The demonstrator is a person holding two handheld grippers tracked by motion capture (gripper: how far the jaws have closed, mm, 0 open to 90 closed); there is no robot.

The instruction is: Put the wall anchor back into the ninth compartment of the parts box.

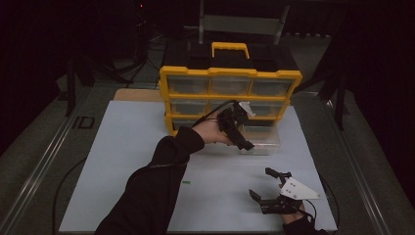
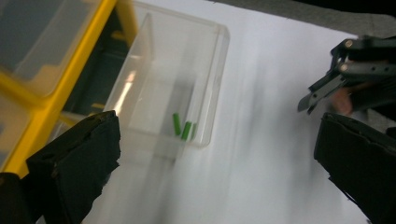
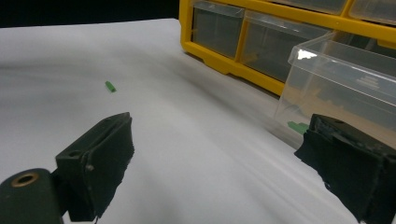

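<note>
A clear plastic drawer (image 1: 260, 139) stands pulled out on the white mat in front of the yellow organizer (image 1: 230, 73). Inside it, near its front wall, lie a few small green pieces (image 2: 182, 127). My left gripper (image 1: 241, 133) hovers just above the drawer's near left corner, jaws open and empty (image 2: 217, 135). One more green piece (image 1: 186, 182) lies loose on the mat, left of my right gripper (image 1: 260, 182). That gripper rests near the table's front right, open with nothing between its jaws (image 3: 217, 135); the loose green piece (image 3: 110, 86) lies beyond its left jaw.
The organizer holds rows of clear drawers (image 1: 231, 86) and has a yellow handle (image 1: 230, 48) on top. The white mat (image 1: 132, 142) covers the table's middle. Dark metal rails (image 1: 44, 156) run along the sides.
</note>
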